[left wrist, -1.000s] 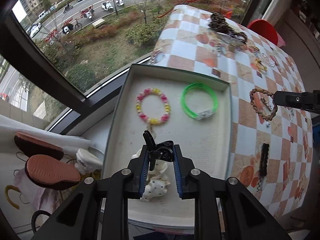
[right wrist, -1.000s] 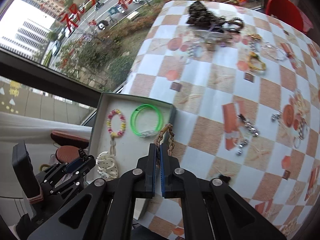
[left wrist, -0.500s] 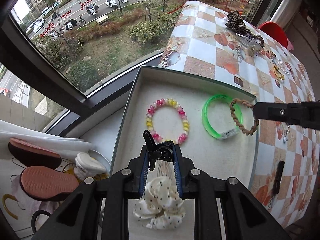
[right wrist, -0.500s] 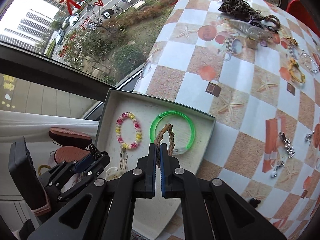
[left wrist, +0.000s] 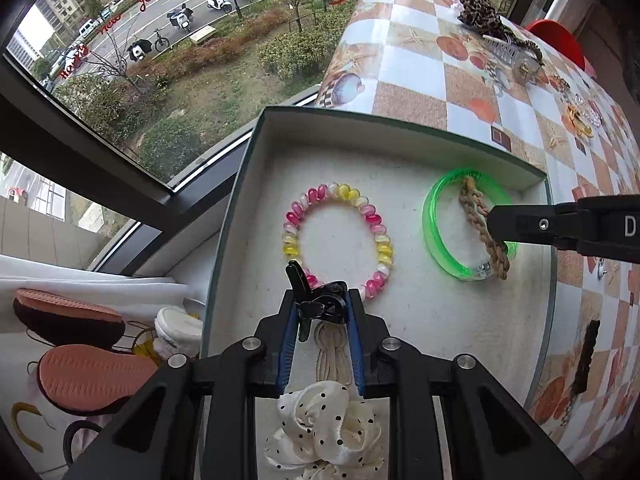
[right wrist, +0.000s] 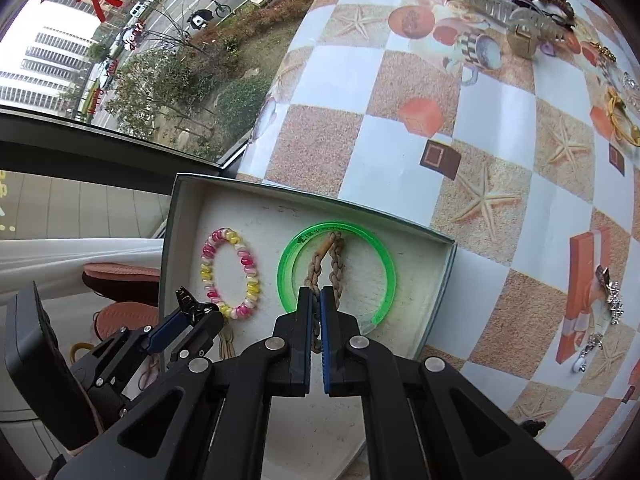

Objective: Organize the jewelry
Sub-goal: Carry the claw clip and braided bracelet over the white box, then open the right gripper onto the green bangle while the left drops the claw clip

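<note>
A shallow box (left wrist: 240,184) (right wrist: 170,216) holds a pink-and-yellow bead bracelet (left wrist: 340,240) (right wrist: 232,276) and a green bangle (left wrist: 444,236) (right wrist: 384,276). My right gripper (right wrist: 317,304) (left wrist: 494,222) is shut on a brown braided bracelet (left wrist: 480,228) (right wrist: 334,260), which hangs inside the green bangle just above the box floor. My left gripper (left wrist: 322,312) (right wrist: 192,312) is shut on a black hair clip (left wrist: 316,304) over the box's near part. A white polka-dot scrunchie (left wrist: 324,428) lies below it.
The checkered tablecloth (right wrist: 400,160) carries a pile of jewelry and hair clips at the far end (right wrist: 516,12) (left wrist: 492,36) and loose pieces on the right (right wrist: 608,292). A black strip (left wrist: 584,356) lies right of the box. A window is on the left, slippers (left wrist: 80,376) below.
My right gripper has carried the braided bracelet left from over the table into the box and lowered it inside the green bangle. My left gripper has moved forward over the box with the clip.
</note>
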The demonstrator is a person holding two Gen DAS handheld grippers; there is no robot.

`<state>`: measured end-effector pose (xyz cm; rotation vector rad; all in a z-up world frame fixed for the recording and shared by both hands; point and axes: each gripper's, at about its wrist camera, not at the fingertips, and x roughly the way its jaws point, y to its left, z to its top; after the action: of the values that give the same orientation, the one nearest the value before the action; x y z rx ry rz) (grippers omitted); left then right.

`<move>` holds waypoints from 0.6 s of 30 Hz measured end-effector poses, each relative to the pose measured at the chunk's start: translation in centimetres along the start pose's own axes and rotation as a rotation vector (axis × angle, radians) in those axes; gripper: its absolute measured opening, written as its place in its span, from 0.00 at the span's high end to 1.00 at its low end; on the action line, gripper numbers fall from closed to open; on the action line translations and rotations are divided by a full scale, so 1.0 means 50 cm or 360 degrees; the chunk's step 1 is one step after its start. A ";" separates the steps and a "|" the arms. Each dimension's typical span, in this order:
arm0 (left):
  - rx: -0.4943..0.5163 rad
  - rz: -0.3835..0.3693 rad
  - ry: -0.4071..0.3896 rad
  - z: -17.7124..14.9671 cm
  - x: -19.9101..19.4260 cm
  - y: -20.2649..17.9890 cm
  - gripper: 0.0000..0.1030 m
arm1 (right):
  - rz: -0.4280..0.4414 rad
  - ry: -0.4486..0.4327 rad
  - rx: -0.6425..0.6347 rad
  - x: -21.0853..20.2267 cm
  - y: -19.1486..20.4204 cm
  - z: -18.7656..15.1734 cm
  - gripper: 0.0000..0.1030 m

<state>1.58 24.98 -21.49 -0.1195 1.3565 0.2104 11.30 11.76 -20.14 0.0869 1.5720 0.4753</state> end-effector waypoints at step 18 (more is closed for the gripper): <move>-0.0010 0.0076 0.0063 -0.009 -0.002 0.003 0.34 | 0.0032 -0.0033 0.0032 -0.041 -0.007 0.009 0.51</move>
<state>1.09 25.01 -21.50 -0.0969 1.3993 0.2538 11.95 10.83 -18.33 0.1229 1.5569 0.4733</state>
